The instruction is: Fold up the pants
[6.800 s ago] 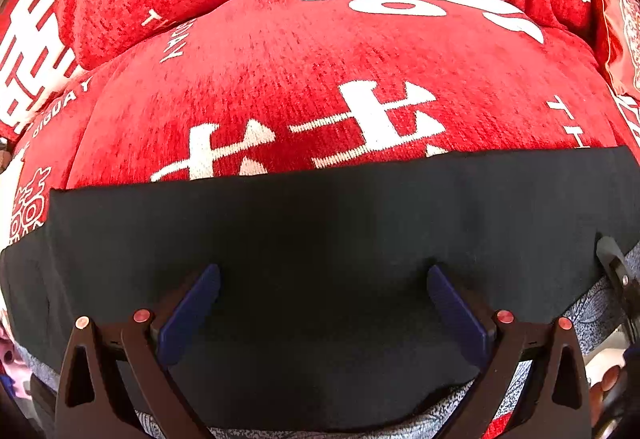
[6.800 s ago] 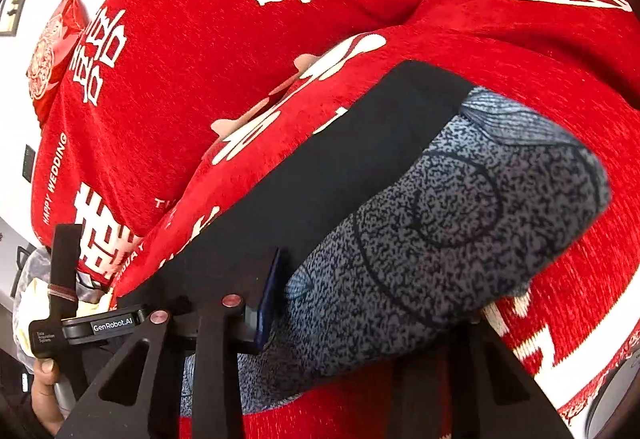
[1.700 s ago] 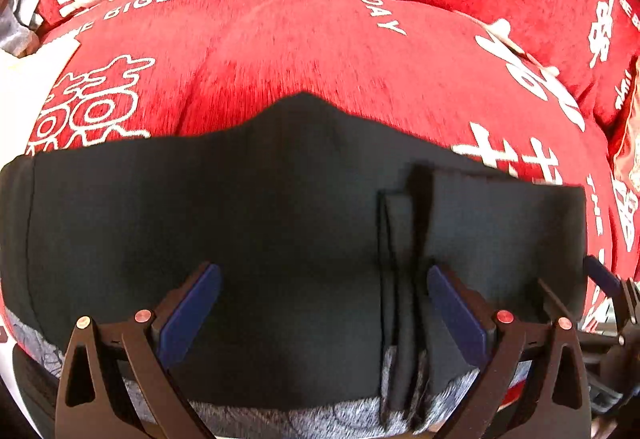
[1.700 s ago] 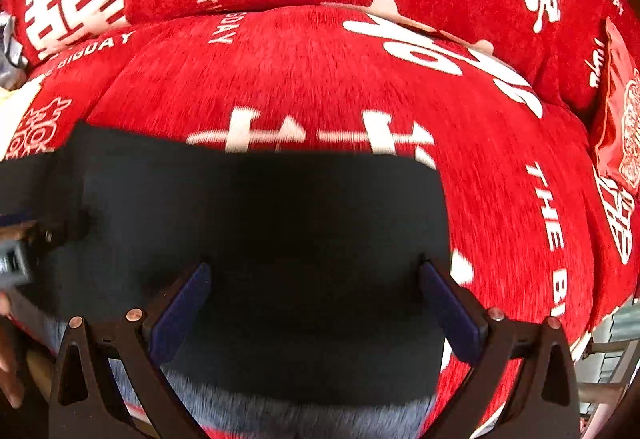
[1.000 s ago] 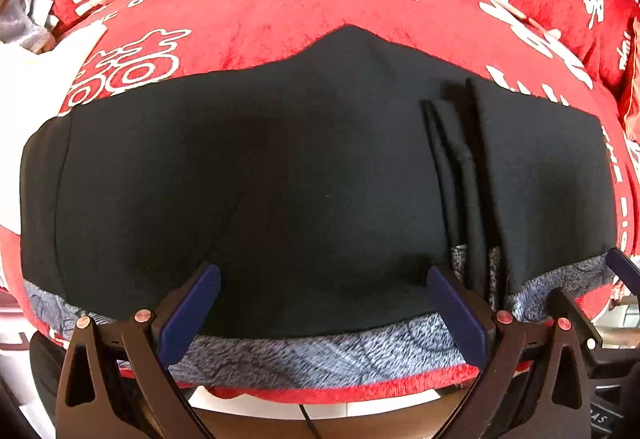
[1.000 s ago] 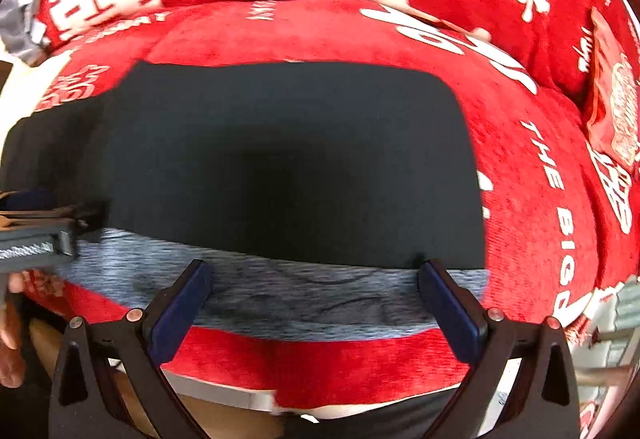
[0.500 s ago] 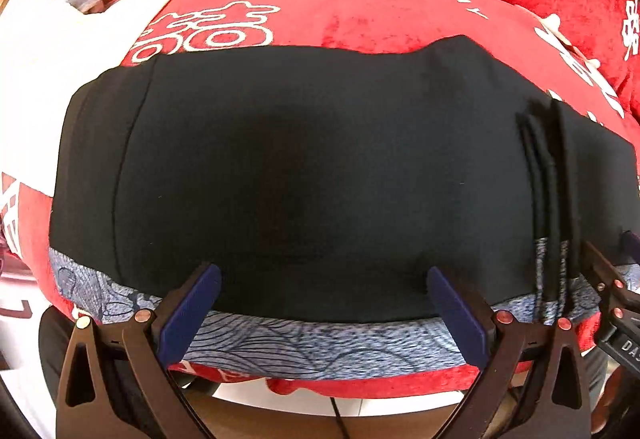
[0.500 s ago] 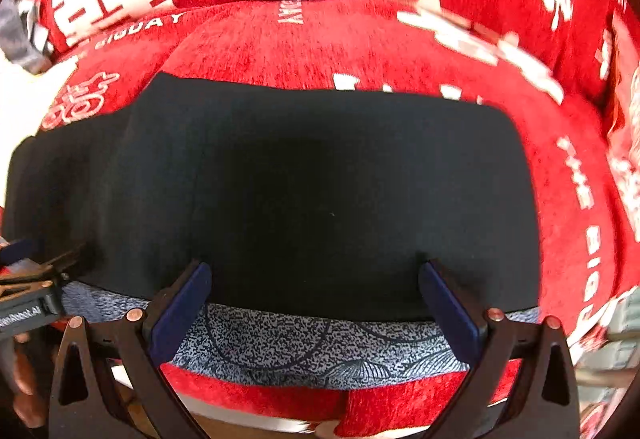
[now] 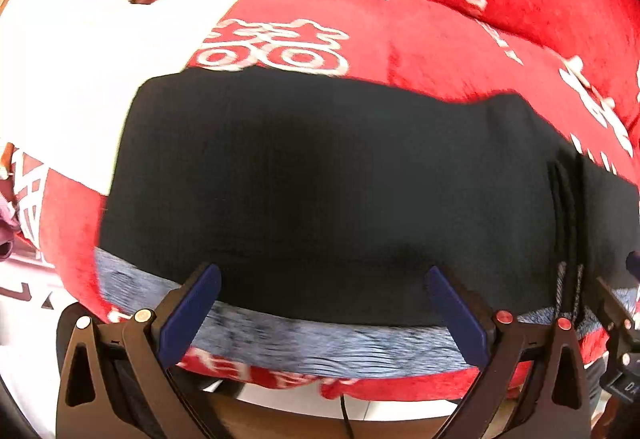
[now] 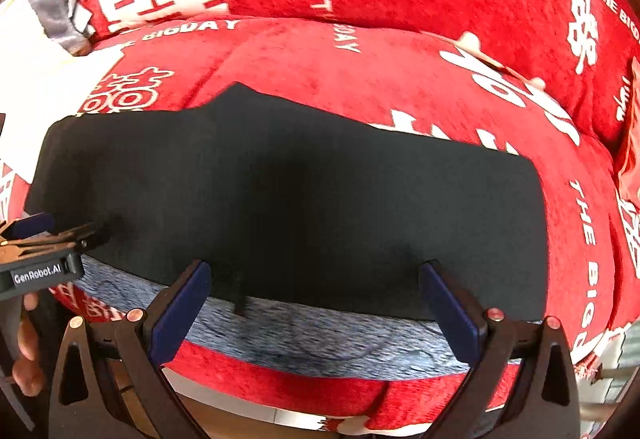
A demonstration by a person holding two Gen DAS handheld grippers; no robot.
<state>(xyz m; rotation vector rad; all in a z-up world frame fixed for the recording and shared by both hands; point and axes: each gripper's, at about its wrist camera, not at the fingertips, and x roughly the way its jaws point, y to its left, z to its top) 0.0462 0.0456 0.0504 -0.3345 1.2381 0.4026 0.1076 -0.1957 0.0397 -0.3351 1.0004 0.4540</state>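
You have pulled both tongs back: the left tongs (image 9: 320, 303) and right tongs (image 10: 314, 297) now hang wide open and empty, near the folded black pants with grey lining (image 10: 288, 199), which lie flat on the red printed sofa cushion (image 10: 360, 75). The fold looks set down.

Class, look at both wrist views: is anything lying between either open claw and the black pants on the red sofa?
Nothing visible. The left claw and right claw both face the black pants directly, with only their grey patterned edge nearest.

Left claw (image 9: 322, 295) and right claw (image 10: 314, 291) both gape wide, holding nothing.
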